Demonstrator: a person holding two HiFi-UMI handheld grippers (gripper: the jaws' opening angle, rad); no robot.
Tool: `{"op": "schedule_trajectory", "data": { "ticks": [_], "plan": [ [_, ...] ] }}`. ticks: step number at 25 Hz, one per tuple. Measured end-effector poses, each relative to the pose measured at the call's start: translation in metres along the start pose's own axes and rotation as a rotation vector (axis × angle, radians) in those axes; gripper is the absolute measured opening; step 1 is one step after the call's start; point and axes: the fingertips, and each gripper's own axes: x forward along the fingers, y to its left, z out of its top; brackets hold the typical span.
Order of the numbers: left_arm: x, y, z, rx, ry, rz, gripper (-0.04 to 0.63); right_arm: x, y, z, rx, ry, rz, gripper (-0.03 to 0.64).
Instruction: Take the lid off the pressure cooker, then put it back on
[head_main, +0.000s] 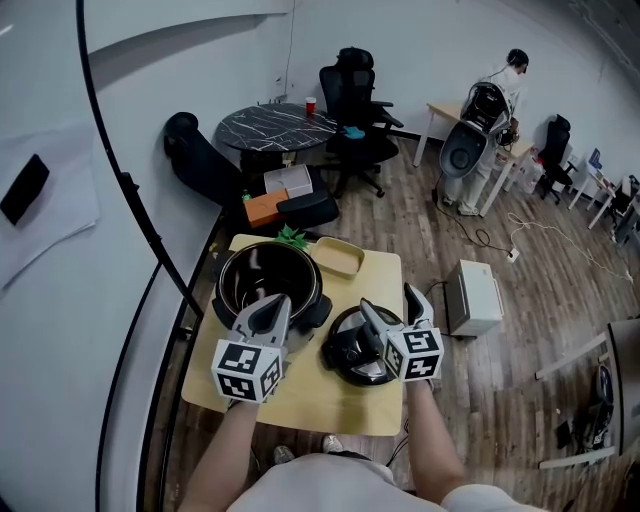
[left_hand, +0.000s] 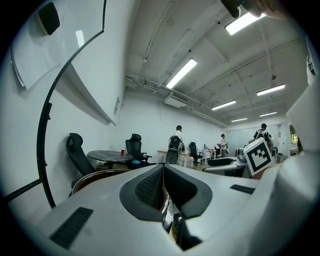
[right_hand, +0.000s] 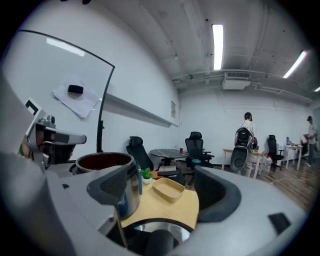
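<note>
Pressure cooker: standing open, lid off, at left-rear of the tan table; dark inside; its rim is showing as a brownish arc in left gripper view and as a steel pot w/ dark mouth in right gripper view.
L gripper: pointing fwd and slightly down at the pot's near rim; jaws are pinching almost together w/ a thin metal edge of the pot rim between them.
L forearm: reaching up from bottom-left, bare, roughly straight behind the marker cube.
Lid: lying flat on the table just beside the pot, to its right, black handle up; not on the cooker.
R gripper: hanging over the lid, tilting fwd; jaws standing wide apart, nothing gripped; lid and its dark handle are sitting below the gap, touching or not can't tell.
R forearm: coming in from bottom-right, bare, angling slightly inward.
Behind, on table: shallow tan tray near the rear edge, right of pot; small green plant just beside it, to its left.
</note>
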Motion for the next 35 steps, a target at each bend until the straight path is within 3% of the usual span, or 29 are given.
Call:
{"op": "schedule_trajectory", "data": {
  "ticks": [16,24,35],
  "plan": [
    [-0.01,-0.007,-0.025,-0.008,0.06,0.008,0.015,0.034,0.006,-0.162,0.065,0.396,0.022,0.37],
    [-0.014,-0.004,-0.036,-0.02,0.081,0.021,0.015,0.04,0.002,-0.194,0.062,0.489,-0.009,0.346],
    [-0.02,0.0,-0.039,-0.028,0.089,0.045,0.015,0.038,-0.004,-0.2,0.078,0.503,-0.04,0.285]
  ]
}}
